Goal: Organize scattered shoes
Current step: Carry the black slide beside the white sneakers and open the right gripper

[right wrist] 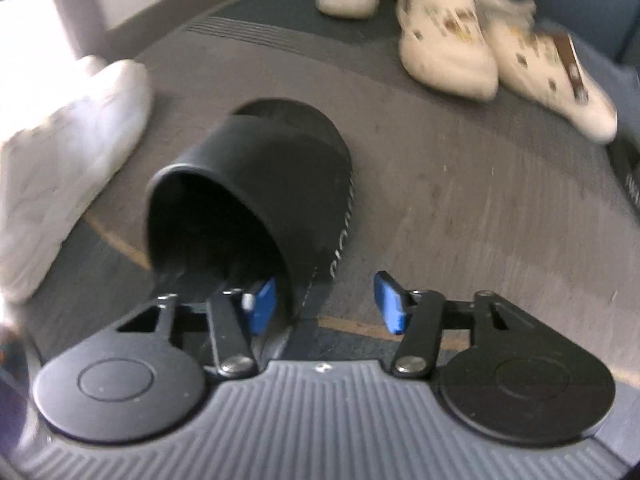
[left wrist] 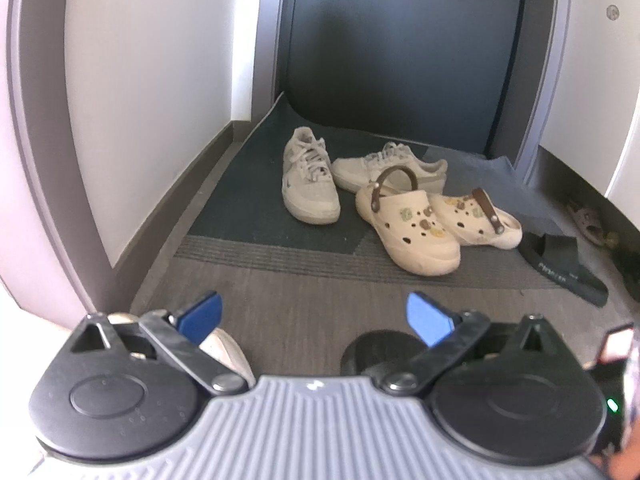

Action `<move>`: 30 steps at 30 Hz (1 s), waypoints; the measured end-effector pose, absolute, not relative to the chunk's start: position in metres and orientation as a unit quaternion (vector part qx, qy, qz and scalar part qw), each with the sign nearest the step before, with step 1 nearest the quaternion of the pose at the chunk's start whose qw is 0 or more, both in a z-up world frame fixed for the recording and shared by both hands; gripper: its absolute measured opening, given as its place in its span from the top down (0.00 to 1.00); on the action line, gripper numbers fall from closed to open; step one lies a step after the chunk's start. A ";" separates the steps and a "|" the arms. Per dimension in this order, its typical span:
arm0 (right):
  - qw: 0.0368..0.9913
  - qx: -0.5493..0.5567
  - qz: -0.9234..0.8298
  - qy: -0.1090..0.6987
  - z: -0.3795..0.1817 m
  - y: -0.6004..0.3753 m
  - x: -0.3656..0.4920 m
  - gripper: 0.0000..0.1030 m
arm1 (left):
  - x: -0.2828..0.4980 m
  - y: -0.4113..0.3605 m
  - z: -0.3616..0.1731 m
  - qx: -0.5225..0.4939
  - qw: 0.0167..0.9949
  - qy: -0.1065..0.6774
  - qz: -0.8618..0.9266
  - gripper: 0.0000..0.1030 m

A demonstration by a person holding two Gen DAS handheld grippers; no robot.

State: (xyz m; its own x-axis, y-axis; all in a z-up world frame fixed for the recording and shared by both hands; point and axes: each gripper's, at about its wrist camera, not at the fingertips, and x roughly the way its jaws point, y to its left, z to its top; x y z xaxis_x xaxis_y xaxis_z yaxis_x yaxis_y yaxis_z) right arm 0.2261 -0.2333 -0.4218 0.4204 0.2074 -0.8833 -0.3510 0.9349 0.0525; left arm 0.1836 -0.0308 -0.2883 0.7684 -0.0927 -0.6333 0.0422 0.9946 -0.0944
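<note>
Right gripper [right wrist: 326,300] hangs over a black slide sandal [right wrist: 256,184] on the grey floor [right wrist: 460,208]. Jaws part-open. The left blue pad sits just inside the mouth of the sandal's strap; the right pad stands clear of the sandal's side, over bare floor. No squeeze on the strap is visible, so the sandal reads as lying free, not gripped. Frame is motion-blurred.

Sandal orientation: long axis runs from the gripper up and slightly right in the right wrist view, toe end away from the camera, strap opening toward it. White lettering runs along the right edge of the sole; unreadable.

A white sneaker [right wrist: 68,168] lies just left of the sandal, tilted, apart from it.

Left gripper [left wrist: 314,318]: jaws wide apart, nothing between the pads, hanging above the floor.

Farther back, near the dark door [left wrist: 400,52]:
- two cream clogs [left wrist: 412,228] with brown heel straps, side by side and touching, toes toward the camera and angled apart;
- two pale laced sneakers [left wrist: 308,178] on the dark mat [left wrist: 240,208], one lengthwise toward the camera, the other crosswise behind the clogs;
- a second black slide [left wrist: 564,268] to the right of the clogs, long axis slanting down-right.
</note>
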 end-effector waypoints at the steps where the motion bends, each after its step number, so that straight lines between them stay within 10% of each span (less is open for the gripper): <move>1: 0.837 -0.047 0.165 0.519 -0.422 -0.236 0.226 0.78 | 0.182 -0.030 -0.290 -0.041 0.937 0.344 -0.035 0.03; 20: 0.794 0.123 0.104 0.586 -0.416 -0.250 0.222 0.76 | 0.169 -0.057 -0.290 -0.050 0.933 0.352 -0.062 0.03; 26: 0.823 0.112 0.075 0.552 -0.358 -0.317 0.172 0.41 | 0.164 -0.103 -0.283 -0.045 0.930 0.345 -0.119 0.03; 30: 0.842 0.113 0.028 0.527 -0.327 -0.371 0.117 0.40 | 0.171 -0.160 -0.279 0.005 0.921 0.337 -0.195 0.02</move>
